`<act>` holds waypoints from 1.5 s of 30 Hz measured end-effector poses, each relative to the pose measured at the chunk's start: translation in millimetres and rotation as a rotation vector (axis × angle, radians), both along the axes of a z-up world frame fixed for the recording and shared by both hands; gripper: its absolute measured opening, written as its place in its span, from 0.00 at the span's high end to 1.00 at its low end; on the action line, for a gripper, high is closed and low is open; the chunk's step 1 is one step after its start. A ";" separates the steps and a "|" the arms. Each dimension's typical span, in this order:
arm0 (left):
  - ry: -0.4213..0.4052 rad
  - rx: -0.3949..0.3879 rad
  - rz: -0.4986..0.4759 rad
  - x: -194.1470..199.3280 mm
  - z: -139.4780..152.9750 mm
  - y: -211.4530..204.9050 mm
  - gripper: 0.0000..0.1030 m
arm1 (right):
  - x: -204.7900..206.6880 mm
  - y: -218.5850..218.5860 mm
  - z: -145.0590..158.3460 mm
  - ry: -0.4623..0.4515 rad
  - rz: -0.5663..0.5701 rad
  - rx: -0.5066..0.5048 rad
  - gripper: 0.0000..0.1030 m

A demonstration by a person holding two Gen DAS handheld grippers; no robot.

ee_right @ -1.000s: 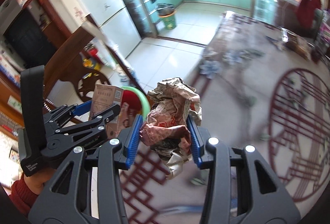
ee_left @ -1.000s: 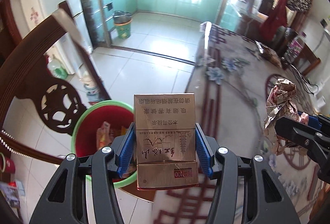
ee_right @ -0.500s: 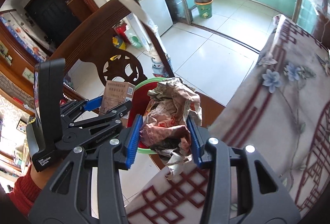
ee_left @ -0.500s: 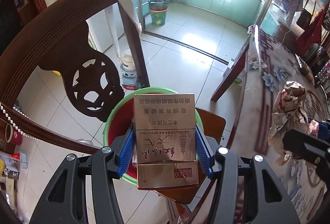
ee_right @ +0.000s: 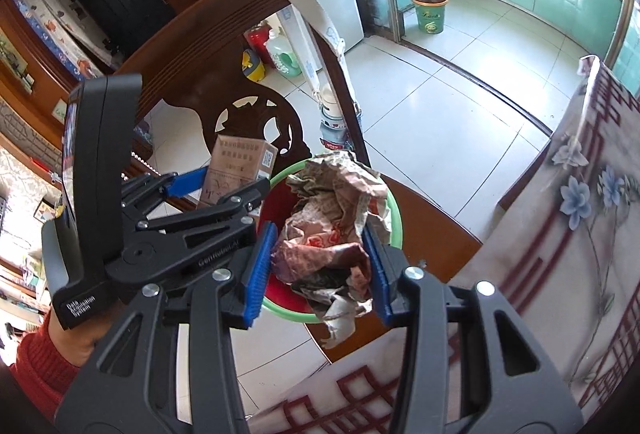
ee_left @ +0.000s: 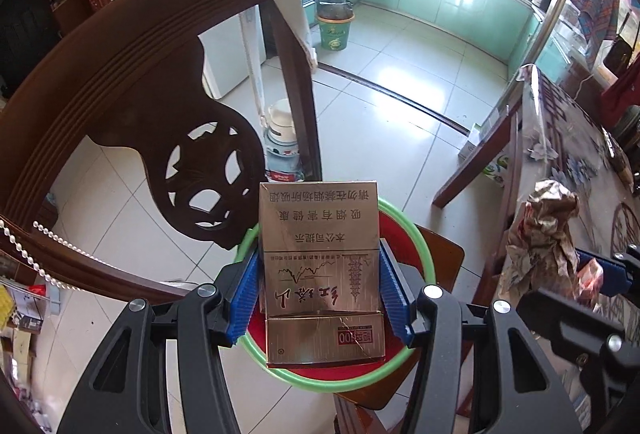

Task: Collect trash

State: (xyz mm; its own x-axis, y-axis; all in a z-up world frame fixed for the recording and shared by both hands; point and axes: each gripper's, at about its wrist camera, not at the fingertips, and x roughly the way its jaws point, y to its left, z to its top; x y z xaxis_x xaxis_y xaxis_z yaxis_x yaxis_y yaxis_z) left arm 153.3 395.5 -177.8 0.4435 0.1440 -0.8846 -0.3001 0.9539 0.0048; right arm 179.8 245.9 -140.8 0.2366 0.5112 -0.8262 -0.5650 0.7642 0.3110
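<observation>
Left gripper (ee_left: 320,294) clamps gold cigarette pack (ee_left: 319,266) frame centre, directly above red bin (ee_left: 404,234) with green rim on chair seat, staged for drop. Right gripper (ee_right: 320,262) grips crumpled paper wad (ee_right: 336,230) over same bin, beside counter (ee_right: 580,234) edge at right.

Cigarette pack (ee_left: 319,270): gold-tan, dark lettering, small red mark near its lower edge. Crumpled paper (ee_right: 334,222): brown and cream with red print. Bin (ee_left: 416,254) at lower centre: red inside, green rim. Fingers (ee_left: 244,298): blue ribbed pads on black arms. Chair (ee_left: 120,106) at left: dark brown carved wood. Bench cloth (ee_right: 580,234) at right: cream, red lattice, blue flowers. Floor (ee_left: 400,94): pale tiles.
</observation>
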 end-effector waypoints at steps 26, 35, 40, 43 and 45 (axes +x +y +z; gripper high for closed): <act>-0.579 0.231 -0.130 -82.1 165.0 -189.9 0.07 | -150.4 -260.4 142.5 -0.760 -0.519 0.054 0.04; -0.608 0.137 -0.232 -108.3 184.2 -286.7 0.07 | -193.1 -344.9 148.7 -0.830 -0.674 -0.058 0.04; -0.591 0.135 -0.254 -127.5 182.0 -319.0 0.07 | -199.8 -371.3 143.7 -0.761 -0.695 -0.015 0.04; -0.578 0.136 -0.252 -135.3 181.5 -330.2 0.07 | -208.0 -375.0 139.7 -0.745 -0.688 -0.032 0.04; -0.568 0.134 -0.248 -138.3 181.8 -335.8 0.07 | -213.0 -382.0 139.8 -0.736 -0.688 -0.036 0.04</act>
